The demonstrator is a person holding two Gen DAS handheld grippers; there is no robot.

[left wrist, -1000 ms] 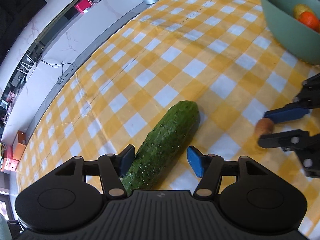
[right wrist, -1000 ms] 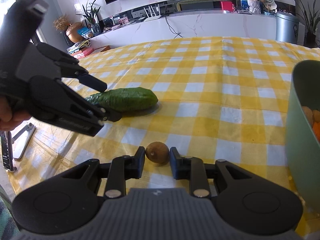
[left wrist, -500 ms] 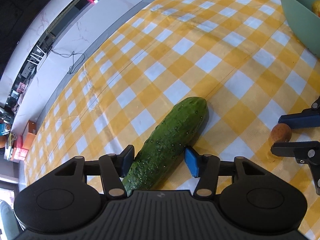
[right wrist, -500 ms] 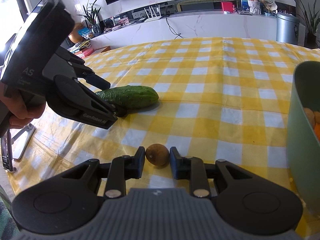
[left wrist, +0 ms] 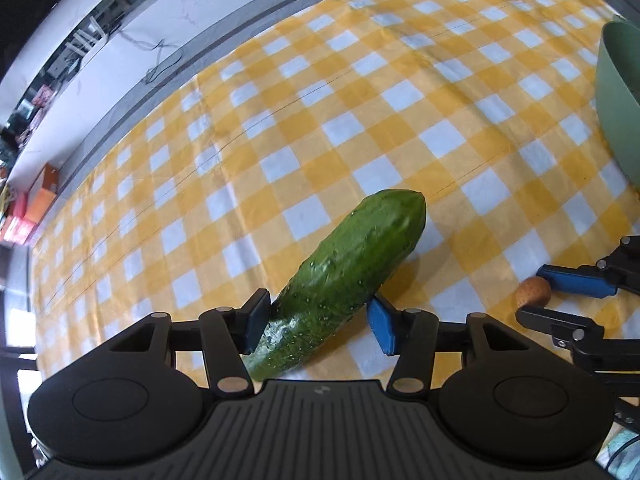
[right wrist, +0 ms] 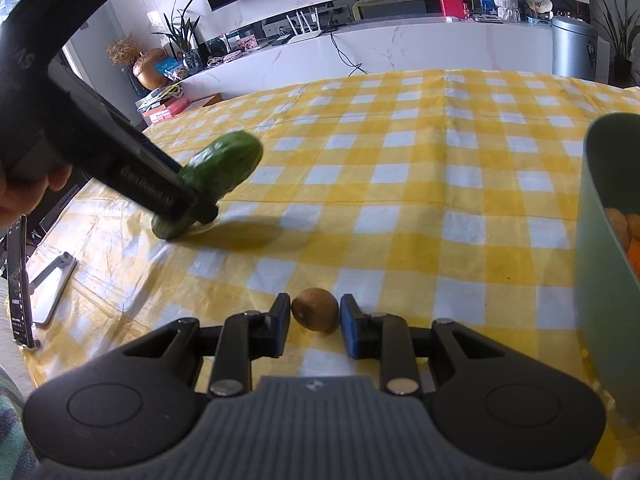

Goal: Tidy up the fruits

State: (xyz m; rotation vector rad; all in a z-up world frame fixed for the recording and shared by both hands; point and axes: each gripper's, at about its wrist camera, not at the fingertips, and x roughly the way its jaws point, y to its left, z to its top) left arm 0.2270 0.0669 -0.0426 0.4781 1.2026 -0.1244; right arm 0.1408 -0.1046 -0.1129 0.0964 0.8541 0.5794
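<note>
A green cucumber (left wrist: 352,268) is between the pads of my left gripper (left wrist: 316,322), which is shut on its near half. In the right wrist view the cucumber (right wrist: 222,166) tilts, far end raised, near end on the cloth. A small brown kiwi (right wrist: 315,309) lies on the yellow checked tablecloth (right wrist: 420,208) between the fingers of my right gripper (right wrist: 315,325), which close around it with slight gaps. The kiwi also shows in the left wrist view (left wrist: 533,292).
A green bowl (right wrist: 600,264) holding orange fruit stands at the right; it also shows in the left wrist view (left wrist: 618,92). A phone on a stand (right wrist: 20,280) sits off the table's left edge. A white counter (right wrist: 400,48) runs behind.
My left gripper has closed on the cucumber and tipped its far end up off the cloth. My right gripper and the kiwi have stayed in place.
</note>
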